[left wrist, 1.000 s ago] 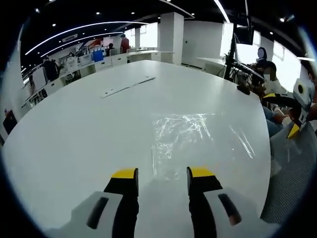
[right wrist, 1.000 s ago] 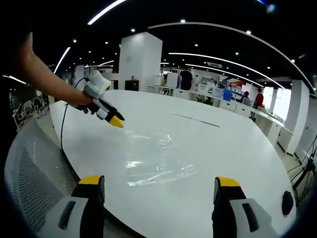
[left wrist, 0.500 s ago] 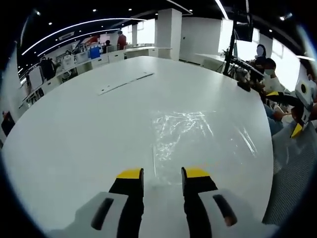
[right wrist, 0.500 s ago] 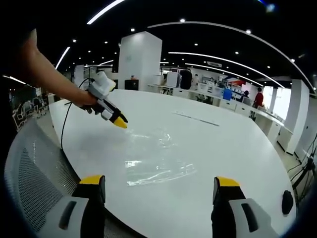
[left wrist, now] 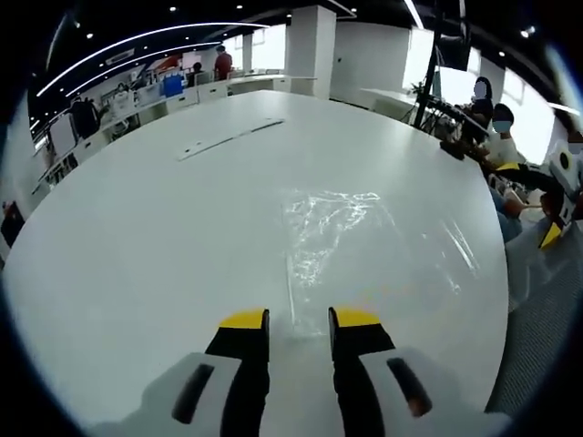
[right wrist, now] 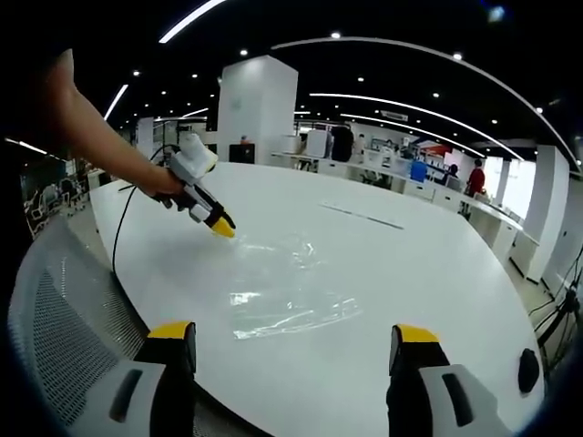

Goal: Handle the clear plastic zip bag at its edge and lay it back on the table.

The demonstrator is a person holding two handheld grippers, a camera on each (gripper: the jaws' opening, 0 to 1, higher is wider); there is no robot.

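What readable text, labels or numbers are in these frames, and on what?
None readable.
Clear zip bag: no print visible.
Table: bare white, no markings.
Left gripper and right gripper: no visible lettering on the fingers.
Background desks and wall items: too small and blurred to read.

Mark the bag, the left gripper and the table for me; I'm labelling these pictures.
bag (right wrist: 282,296): right gripper view, on its crinkled middle.
left gripper (right wrist: 220,229): right gripper view, at its yellow tips by the bag's edge.
table (left wrist: 137,228): left gripper view, on bare white top.
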